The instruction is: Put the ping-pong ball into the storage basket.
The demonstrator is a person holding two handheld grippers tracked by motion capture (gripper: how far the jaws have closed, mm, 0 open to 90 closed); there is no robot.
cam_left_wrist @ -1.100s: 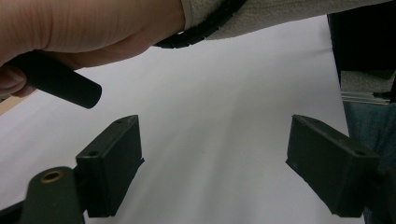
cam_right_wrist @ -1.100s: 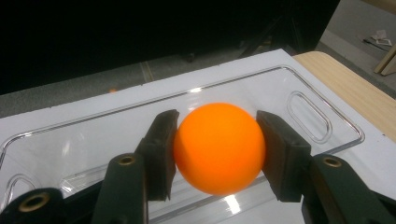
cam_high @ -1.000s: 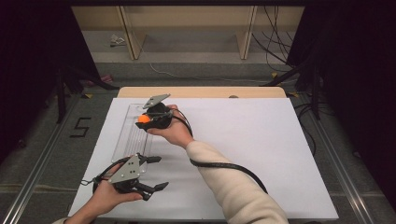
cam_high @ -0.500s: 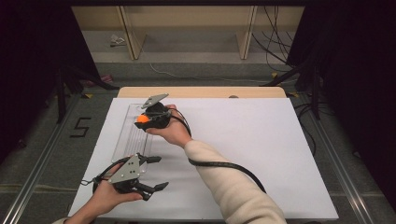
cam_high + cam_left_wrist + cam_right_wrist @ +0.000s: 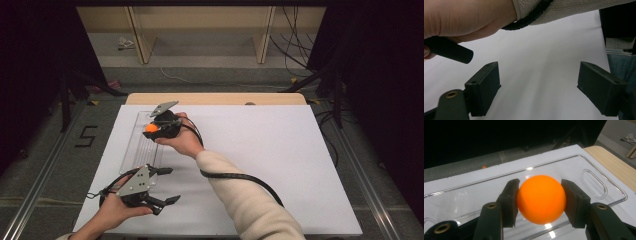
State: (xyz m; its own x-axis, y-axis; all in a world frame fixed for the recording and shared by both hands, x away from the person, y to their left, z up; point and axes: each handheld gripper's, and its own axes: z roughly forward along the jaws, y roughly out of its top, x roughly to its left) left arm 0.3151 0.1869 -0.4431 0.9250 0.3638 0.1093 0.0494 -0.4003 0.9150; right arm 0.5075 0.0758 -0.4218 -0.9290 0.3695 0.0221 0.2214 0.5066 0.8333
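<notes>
Right gripper view puts us right on the action: the orange ball (image 5: 541, 198) is pinched between the two black fingers (image 5: 510, 201) of the right gripper (image 5: 541, 202), pads pressing on opposite sides at its widest line, and it hangs just above the clear plastic tray (image 5: 596, 182). Smooth, matte, evenly round, bright orange all over, no marking visible. It looks like a light, hollow, hard-shelled ball, so I'd judge it slippery and quick to roll or bounce if let go from a height; across the middle, as here, is the safest hold, with only a gentle squeeze. High view shows the tray (image 5: 131, 147) lying along the worktop's (image 5: 280, 150) left edge, and the ball (image 5: 151, 128) is over the tray's far end, toward the far-left corner. Down at the near-left corner, the left gripper (image 5: 167, 185) rests in the person's hand, its fingers (image 5: 485, 87) spread wide over bare white worktop, nothing between them.
</notes>
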